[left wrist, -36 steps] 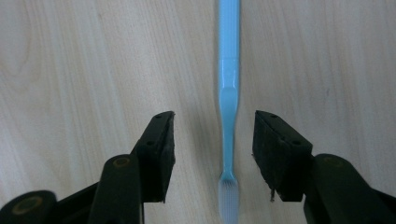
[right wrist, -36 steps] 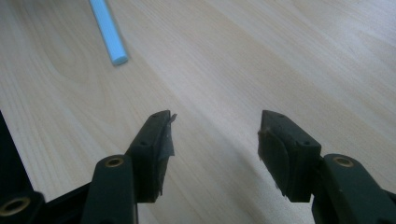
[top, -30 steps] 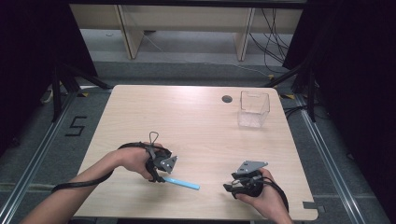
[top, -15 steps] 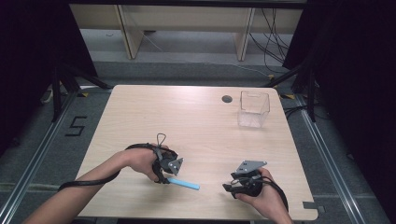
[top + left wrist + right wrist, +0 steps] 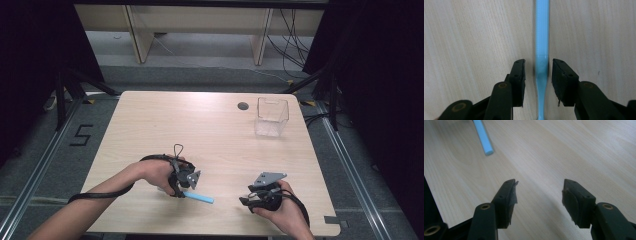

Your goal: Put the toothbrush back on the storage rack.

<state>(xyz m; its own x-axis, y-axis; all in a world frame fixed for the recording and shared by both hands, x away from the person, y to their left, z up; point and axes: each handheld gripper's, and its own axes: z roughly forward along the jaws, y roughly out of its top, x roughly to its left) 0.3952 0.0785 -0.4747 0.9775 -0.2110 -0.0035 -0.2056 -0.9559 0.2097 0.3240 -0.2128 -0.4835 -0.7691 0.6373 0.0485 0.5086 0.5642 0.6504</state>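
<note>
Left gripper view shows the left tongs (image 5: pixel 536 75), just been closing, straddling the blue toothbrush (image 5: pixel 541 45) flat on the worktop (image 5: pixel 474 37), pads not yet pressing, while the right tongs (image 5: pixel 539 197) gape idle, so the grasp seems imminent

Lab recording bay, black curtains (image 5: pixel 35 55), metal frame rails (image 5: pixel 350 170), floor cables (image 5: pixel 290 30)

Left gripper (image 5: pixel 183 184) lowered further over the near end of the light-blue toothbrush (image 5: pixel 199 196), its jaws just closing in on the handle (a narrow gap on either side, pads not yet pressing), hand shifted slightly toward the table's near edge
</note>
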